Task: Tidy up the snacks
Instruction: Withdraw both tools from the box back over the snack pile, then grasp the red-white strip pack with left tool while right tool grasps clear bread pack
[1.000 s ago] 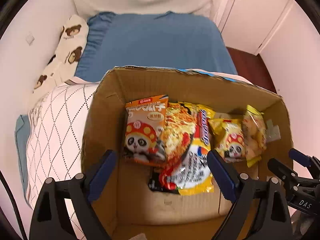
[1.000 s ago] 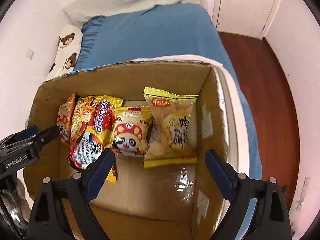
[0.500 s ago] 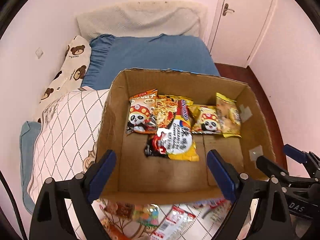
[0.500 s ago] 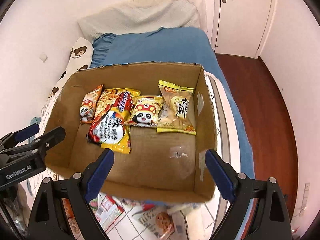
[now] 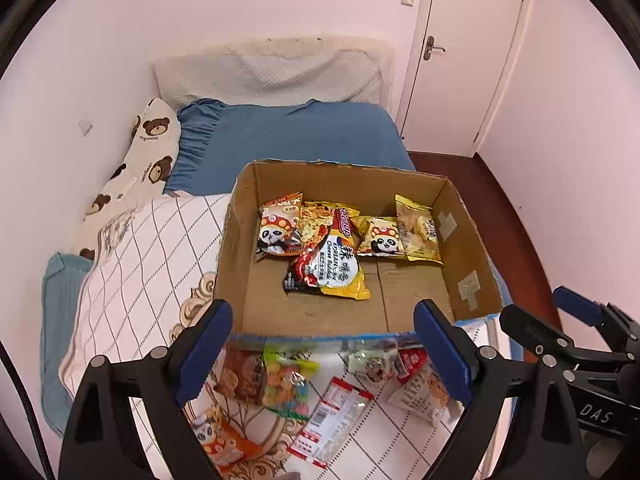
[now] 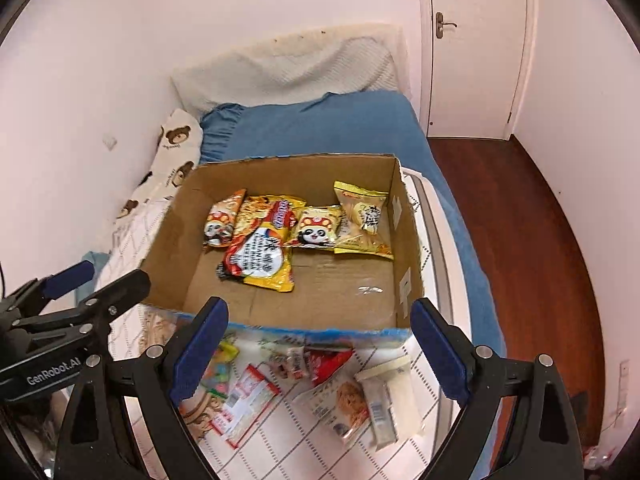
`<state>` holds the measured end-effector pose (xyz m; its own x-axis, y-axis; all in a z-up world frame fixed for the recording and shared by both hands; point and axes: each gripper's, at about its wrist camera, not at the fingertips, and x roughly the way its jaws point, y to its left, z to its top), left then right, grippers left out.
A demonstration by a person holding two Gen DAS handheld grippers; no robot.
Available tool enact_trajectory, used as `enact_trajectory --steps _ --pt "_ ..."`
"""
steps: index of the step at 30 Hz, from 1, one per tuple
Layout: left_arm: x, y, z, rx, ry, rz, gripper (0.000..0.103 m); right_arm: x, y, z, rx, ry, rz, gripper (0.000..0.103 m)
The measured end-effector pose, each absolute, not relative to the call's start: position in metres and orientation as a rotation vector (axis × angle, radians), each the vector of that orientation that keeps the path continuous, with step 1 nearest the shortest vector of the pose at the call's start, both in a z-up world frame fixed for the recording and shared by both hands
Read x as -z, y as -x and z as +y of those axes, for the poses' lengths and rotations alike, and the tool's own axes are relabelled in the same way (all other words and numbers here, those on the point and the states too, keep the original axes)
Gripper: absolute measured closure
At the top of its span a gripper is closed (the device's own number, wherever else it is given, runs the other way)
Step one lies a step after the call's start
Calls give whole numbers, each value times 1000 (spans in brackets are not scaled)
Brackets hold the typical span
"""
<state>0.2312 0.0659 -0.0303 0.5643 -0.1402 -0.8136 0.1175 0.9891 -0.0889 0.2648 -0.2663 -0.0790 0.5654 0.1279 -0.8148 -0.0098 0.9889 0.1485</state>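
A brown cardboard box (image 5: 232,248) with a blue-taped rim sits on a white diamond-checked quilt (image 5: 136,264) beside a blue sheet (image 5: 296,136) and bear-print pillow (image 5: 148,152).

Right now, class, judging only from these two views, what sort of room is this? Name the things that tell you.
Most likely a bedroom: a bed with a blue sheet, a bear-print pillow against the wall, and a closed door. The cardboard box of snacks sits on the bed.
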Motion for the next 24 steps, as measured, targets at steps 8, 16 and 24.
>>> enact_trajectory --steps 8,16,24 --pt "73 -198 71 109 40 1051 10 114 -235 -308 -48 -257 1035 9" --pt "180 -189 44 121 -107 1311 10 212 -237 -350 -39 -281 1228 35" --pt "269 -195 17 171 -282 1553 10 295 -259 -362 -187 -355 1424 32"
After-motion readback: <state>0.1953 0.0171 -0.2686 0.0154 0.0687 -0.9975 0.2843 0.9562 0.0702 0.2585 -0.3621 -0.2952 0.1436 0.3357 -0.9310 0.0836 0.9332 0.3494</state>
